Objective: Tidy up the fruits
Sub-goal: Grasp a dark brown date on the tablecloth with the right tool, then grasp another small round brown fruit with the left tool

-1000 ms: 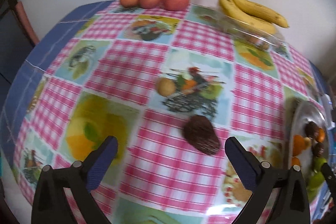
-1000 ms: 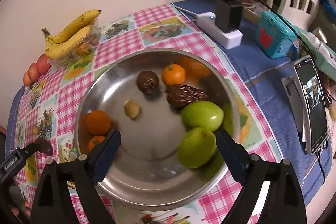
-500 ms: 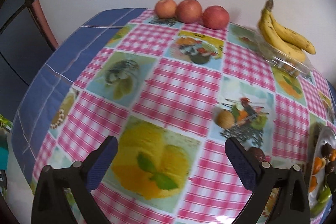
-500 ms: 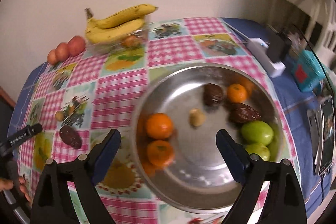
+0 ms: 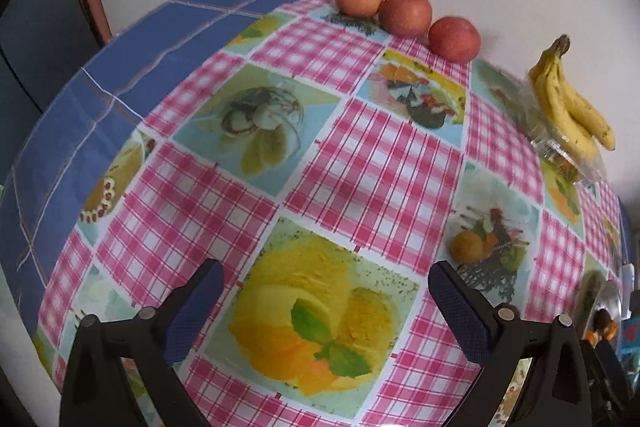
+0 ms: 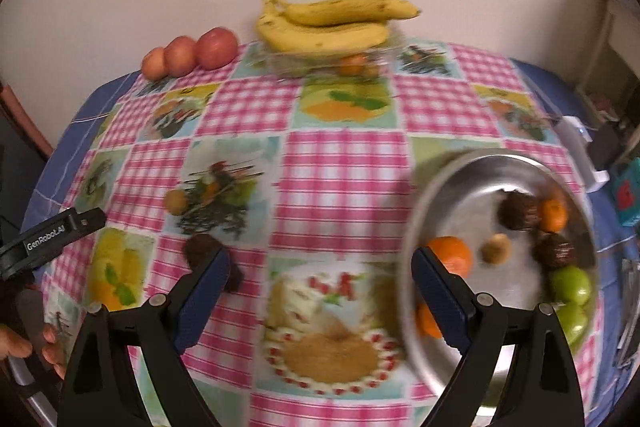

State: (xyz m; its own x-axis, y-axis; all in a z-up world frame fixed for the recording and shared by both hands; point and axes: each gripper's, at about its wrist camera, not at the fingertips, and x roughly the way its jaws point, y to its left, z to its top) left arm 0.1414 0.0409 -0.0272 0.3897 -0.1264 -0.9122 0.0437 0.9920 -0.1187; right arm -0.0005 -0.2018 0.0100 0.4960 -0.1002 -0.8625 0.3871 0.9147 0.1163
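Observation:
My left gripper (image 5: pixel 324 301) is open and empty over the checked tablecloth. A small tan round fruit (image 5: pixel 466 246) lies to the right of it. My right gripper (image 6: pixel 320 283) is open and empty above the cloth. A dark brown fruit (image 6: pixel 204 250) lies just behind its left finger, and the tan fruit (image 6: pixel 175 202) lies farther left. A steel bowl (image 6: pixel 452 179) on the right holds oranges (image 6: pixel 450 255), dark fruits (image 6: pixel 518 211), a small tan fruit (image 6: pixel 496 248) and green apples (image 6: pixel 570 285). The left gripper's body (image 6: pixel 52 235) shows at the left edge.
Three red apples (image 5: pixel 404 14) and a bunch of bananas (image 5: pixel 570 107) on a clear plastic box (image 6: pixel 320 63) sit by the back wall. A white power strip (image 6: pixel 580 147) and a teal box (image 6: pixel 628 191) lie at the right. The table drops off at the left.
Both grippers have swung left. The bowl has slid to the right in the right wrist view. The dark brown fruit has left the left wrist view. Both grippers stay open.

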